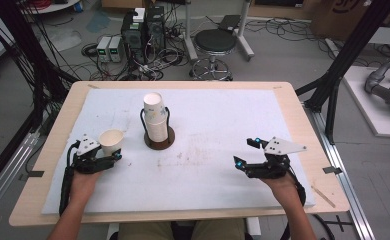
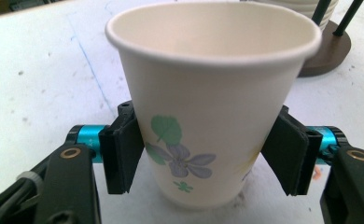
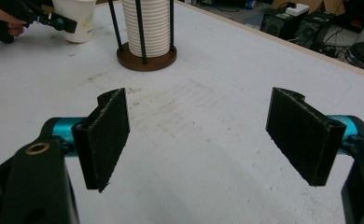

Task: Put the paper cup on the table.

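Paper cup (image 2: 208, 102) base partly hidden behind left gripper (image 2: 208, 154) body at 6 o'clock. Cup stack (image 2: 294, 5) cut by top edge at 1 o'clock; holder base (image 2: 327, 53) partly behind cup. In right gripper view, stack top (image 3: 148, 23) cropped at 12 o'clock. Floor cables (image 1: 148, 67) too small to sort.

Beyond my desk (image 1: 293, 115), covered by a white mat (image 1: 223, 125), the grey floor holds a black round stool (image 1: 214, 42), two computer towers (image 1: 144, 31) amid tangled cables (image 1: 103, 70), and small grey boxes (image 1: 109, 48) to their left.
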A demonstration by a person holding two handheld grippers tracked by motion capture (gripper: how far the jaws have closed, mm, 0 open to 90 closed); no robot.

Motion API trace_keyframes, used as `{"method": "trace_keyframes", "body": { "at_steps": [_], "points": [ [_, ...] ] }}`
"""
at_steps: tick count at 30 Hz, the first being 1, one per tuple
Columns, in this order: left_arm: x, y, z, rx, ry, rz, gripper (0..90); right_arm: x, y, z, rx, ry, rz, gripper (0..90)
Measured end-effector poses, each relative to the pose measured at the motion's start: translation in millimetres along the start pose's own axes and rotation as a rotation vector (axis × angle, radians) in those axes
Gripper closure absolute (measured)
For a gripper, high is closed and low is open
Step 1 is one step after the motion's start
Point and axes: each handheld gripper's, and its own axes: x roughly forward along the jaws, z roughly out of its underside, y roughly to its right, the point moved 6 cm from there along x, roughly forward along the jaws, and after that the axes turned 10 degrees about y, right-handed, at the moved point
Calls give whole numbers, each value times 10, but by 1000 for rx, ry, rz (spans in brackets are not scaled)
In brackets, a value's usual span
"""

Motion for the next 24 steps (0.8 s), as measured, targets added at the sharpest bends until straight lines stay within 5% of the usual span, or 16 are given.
{"method": "trace_keyframes", "body": {
  "at_steps": [13, 20, 24],
  "points": [
    [-38, -7, 35, -12, -20, 10, 304, -38, 10, -2, 5, 3, 8, 220],
    [-108, -16, 38, -118, -2, 48, 161, -40, 12, 4, 0, 1, 6, 220],
    [-187, 3, 25, -126, 4, 66, 165, -40, 10, 9, 2, -2, 4, 220]
  ]
}}
